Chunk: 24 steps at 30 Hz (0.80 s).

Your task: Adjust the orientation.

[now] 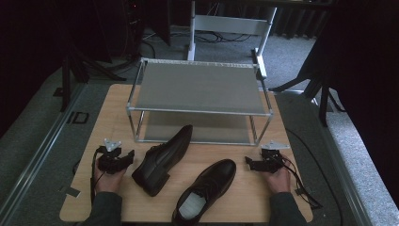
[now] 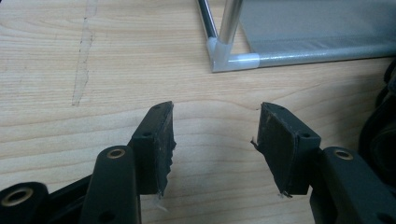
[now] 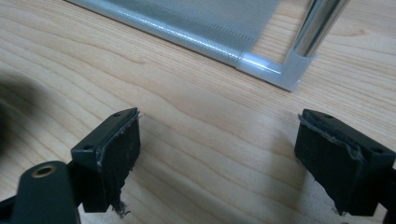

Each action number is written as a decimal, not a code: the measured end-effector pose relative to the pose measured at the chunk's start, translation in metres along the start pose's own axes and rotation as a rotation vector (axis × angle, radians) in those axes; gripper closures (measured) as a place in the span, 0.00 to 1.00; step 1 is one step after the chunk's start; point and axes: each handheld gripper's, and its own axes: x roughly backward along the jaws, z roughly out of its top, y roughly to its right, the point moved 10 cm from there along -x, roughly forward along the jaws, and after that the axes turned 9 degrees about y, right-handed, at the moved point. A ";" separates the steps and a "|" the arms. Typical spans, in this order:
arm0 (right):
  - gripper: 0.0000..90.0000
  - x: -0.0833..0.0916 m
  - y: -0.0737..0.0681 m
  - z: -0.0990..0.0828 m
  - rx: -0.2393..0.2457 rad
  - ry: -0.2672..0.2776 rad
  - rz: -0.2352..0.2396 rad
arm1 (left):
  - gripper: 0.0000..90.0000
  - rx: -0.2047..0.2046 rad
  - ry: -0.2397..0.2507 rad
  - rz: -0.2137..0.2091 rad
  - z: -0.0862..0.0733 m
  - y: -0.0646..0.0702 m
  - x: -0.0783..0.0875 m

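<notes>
Two black leather shoes (image 1: 162,160) (image 1: 207,188) are lying just in front of the shoe rack (image 1: 197,87) — you are resting both the left gripper (image 1: 126,157) and right gripper (image 1: 248,162) open and empty beside them — stiff-soled, smooth, slippery uppers, so be gripping each at its collar.

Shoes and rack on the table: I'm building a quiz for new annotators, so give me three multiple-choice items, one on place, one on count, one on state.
1. Where does the left shoe lie?
A. on the rack's top shelf
B. on the table in front of the rack
C. on the floor

2. How many shoes are on the table?
A. one
B. two
C. three

3. How is the left gripper?
A. open, holding nothing
B. shut on a shoe
C. shut on a rack post

Answers:
1 B, its toe points at the rack.
2 B, a right shoe lies beside it.
3 A, bare wood shows between its jaws.
</notes>
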 end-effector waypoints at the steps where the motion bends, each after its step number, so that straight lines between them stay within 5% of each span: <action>1: 0.16 0.000 0.000 0.000 0.000 0.000 -0.002 | 0.52 -0.002 -0.001 -0.002 0.000 0.001 0.000; 7: 0.18 0.003 -0.003 -0.002 -0.007 -0.002 -0.011 | 0.51 0.014 0.014 -0.008 0.002 0.001 0.003; 14: 0.37 0.011 -0.006 -0.003 -0.009 -0.017 -0.017 | 0.50 0.023 0.022 -0.053 0.005 0.007 0.008; 18: 0.48 0.022 -0.013 0.004 -0.001 -0.023 0.000 | 0.50 -0.009 0.026 -0.081 0.008 0.015 0.015; 24: 0.46 0.039 -0.030 0.019 0.026 0.016 0.019 | 0.52 -0.066 0.034 -0.081 0.016 0.023 0.026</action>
